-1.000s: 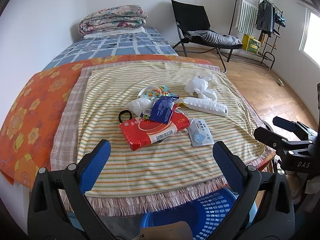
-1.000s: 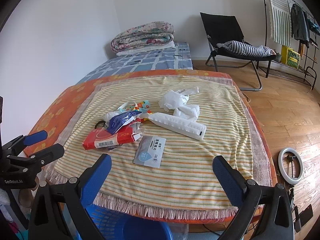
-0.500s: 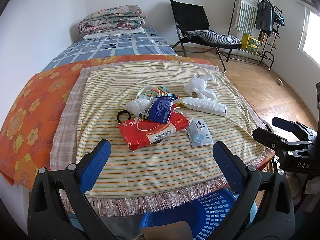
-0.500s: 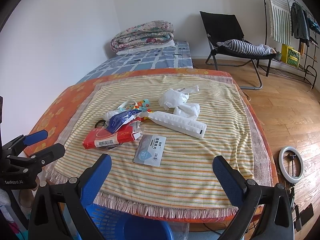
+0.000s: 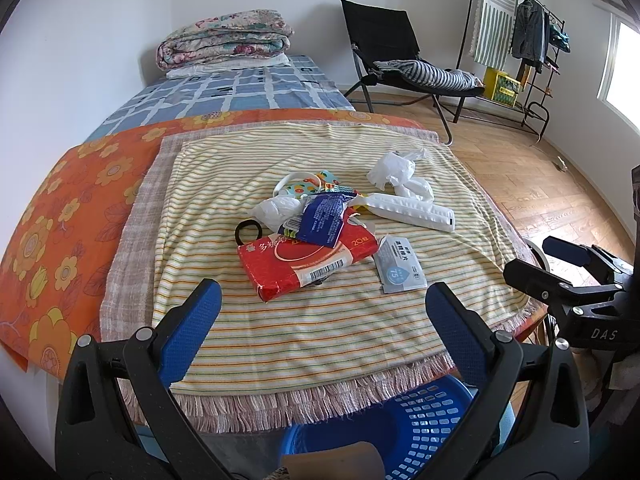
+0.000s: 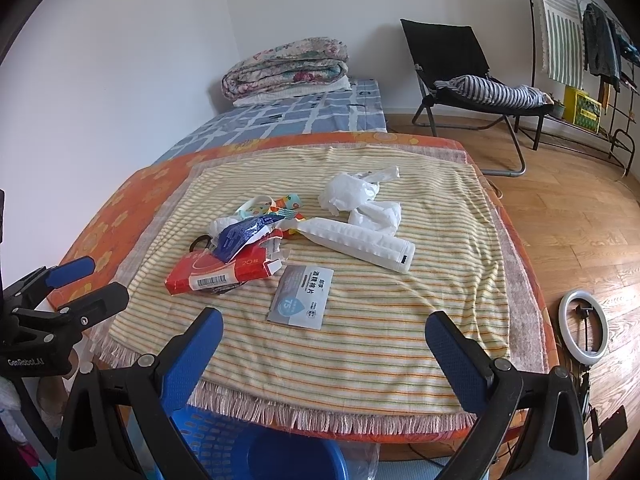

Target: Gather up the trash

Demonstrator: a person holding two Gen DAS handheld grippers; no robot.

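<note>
A heap of trash lies mid-table on a striped cloth [image 5: 280, 328]: a red tissue pack [image 5: 304, 256] [image 6: 216, 272], a dark blue wrapper [image 5: 322, 220] [image 6: 240, 234], a grey wipe sachet [image 5: 400, 266] [image 6: 304, 296], a long white packet [image 5: 412, 212] [image 6: 360, 242], crumpled white plastic [image 5: 392, 168] [image 6: 348, 192] and a black hair tie [image 5: 248, 230]. My left gripper [image 5: 320, 312] and right gripper [image 6: 320, 338] are both open and empty, hovering at the near table edge, short of the heap. A blue basket [image 5: 400, 432] [image 6: 248, 448] sits below the edge.
An orange floral sheet [image 5: 60, 220] covers the table's left side. A bed with a folded quilt [image 5: 224, 40] stands behind. A black folding chair [image 5: 384, 52], a clothes rack [image 5: 520, 40] and a ring light [image 6: 584, 328] stand on the wood floor to the right.
Both grippers have edged slightly closer to the table; the heap sits a little lower in view. Nothing was grasped or moved.
</note>
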